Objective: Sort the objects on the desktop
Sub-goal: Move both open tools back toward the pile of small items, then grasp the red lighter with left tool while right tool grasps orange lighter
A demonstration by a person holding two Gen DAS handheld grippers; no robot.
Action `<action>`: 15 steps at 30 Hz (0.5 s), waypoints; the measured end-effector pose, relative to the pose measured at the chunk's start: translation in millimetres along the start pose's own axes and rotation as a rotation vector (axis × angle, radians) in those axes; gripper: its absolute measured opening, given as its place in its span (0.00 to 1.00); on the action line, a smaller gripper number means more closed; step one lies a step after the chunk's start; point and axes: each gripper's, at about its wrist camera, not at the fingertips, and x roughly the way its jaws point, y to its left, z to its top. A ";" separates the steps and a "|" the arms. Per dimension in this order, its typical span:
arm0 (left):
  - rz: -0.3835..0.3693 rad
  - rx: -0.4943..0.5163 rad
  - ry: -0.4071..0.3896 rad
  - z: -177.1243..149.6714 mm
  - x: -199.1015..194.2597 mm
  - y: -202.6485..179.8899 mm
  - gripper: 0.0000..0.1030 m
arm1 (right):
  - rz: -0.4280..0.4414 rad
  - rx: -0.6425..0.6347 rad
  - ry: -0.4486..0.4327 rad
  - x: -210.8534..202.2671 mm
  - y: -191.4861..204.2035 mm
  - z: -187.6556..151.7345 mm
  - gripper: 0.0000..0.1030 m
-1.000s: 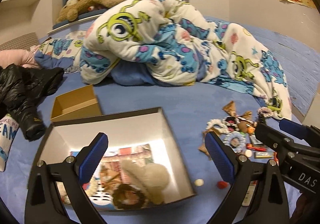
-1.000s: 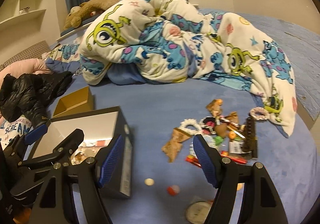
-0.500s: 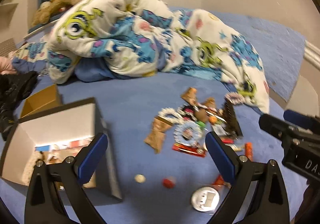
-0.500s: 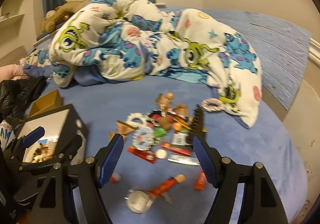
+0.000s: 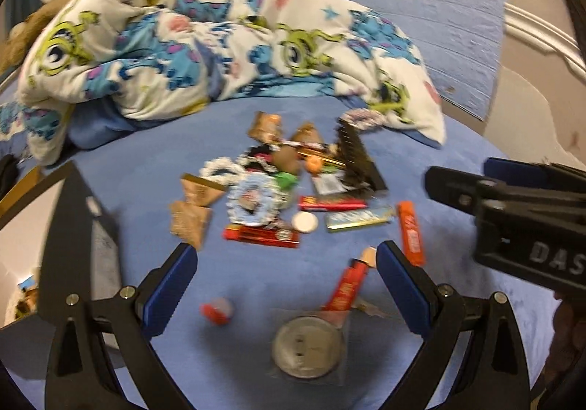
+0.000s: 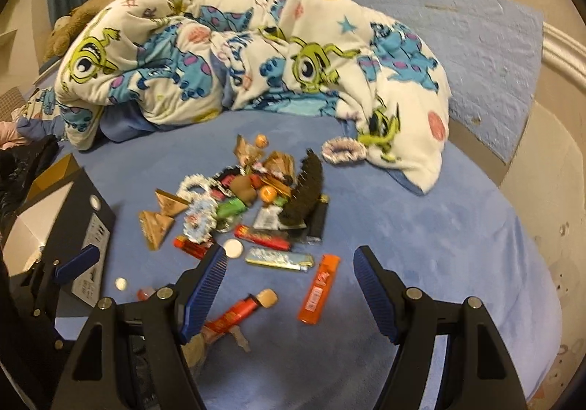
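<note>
left claw [image 5: 285,274] jaws spread wide and empty, right claw [image 6: 289,282] likewise, both angled downward

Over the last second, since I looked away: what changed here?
Both claws swung from the open box to the scattered pile and dropped closer. The left claw and right claw are open and empty as before. The items, orange lighter and quilt stayed put.

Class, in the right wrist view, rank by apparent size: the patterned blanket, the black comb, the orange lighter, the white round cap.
1. patterned blanket
2. black comb
3. orange lighter, though nearer the camera
4. white round cap
</note>
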 end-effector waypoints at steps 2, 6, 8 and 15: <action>-0.015 0.032 0.017 -3.3 9.1 -10.7 0.96 | -0.005 0.013 0.014 6.9 -6.3 -5.3 0.72; -0.041 0.072 0.054 -12.2 29.2 -22.8 0.96 | -0.010 0.040 0.041 21.3 -19.9 -14.7 0.72; -0.069 0.083 0.067 -17.6 38.4 -26.0 0.96 | -0.014 0.047 0.055 29.3 -25.2 -19.5 0.72; -0.077 0.136 0.107 -31.0 65.4 -33.5 0.96 | -0.029 0.086 0.130 69.0 -40.5 -39.1 0.72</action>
